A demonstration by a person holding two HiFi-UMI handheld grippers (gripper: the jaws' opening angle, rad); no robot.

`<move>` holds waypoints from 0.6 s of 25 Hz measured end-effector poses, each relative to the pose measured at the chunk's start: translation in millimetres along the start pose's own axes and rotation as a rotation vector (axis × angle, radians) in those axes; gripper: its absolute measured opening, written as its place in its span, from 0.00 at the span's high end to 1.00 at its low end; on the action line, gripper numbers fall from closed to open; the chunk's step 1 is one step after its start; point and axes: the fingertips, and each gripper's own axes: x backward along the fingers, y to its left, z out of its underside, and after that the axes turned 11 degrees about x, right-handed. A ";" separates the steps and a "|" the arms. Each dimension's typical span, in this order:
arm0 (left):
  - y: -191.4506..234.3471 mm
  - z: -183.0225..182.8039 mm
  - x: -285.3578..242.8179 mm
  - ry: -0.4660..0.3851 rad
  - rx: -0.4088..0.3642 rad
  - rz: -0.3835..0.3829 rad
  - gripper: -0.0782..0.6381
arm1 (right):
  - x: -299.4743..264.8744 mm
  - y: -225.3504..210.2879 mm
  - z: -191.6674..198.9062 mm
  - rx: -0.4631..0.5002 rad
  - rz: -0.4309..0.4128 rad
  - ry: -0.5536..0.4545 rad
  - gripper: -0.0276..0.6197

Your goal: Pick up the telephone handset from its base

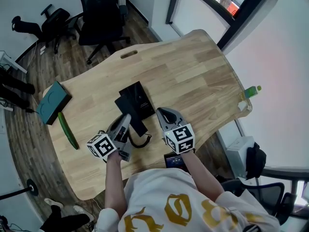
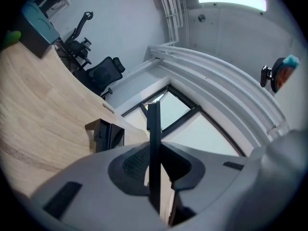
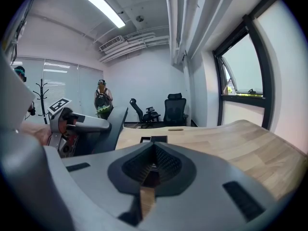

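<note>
No legible words: square coded markers on two cubes, perhaps gold lettering on the shirt.

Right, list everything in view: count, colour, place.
table: one, light wood, centre of the head view
telephone base: one, black, mid-table
handset: one, black, off the base, between the left tool's jaws
cord: one, black, looping below the handset
box: one, teal, table's left edge
cucumber: one, green, beside the box
bottle: one, green, table's right edge
office chairs: two, black, on the floor beyond the table
left tool: one, grey, shut on the handset
right tool: one, grey, jaws together, empty, right of the handset
</note>
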 end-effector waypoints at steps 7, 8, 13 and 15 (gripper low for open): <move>-25.8 5.2 16.5 0.015 -0.059 0.031 0.79 | 17.7 7.5 -5.7 0.013 0.019 -0.038 0.95; -28.6 6.0 17.9 0.017 -0.062 0.035 0.79 | 20.5 7.2 -7.0 0.013 0.024 -0.044 0.95; -37.5 14.6 24.5 0.033 -0.083 0.046 0.79 | 34.6 8.0 -10.8 0.004 0.045 -0.063 0.95; -41.4 19.2 27.6 0.040 -0.087 0.055 0.79 | 39.2 9.5 -12.0 0.002 0.053 -0.073 0.95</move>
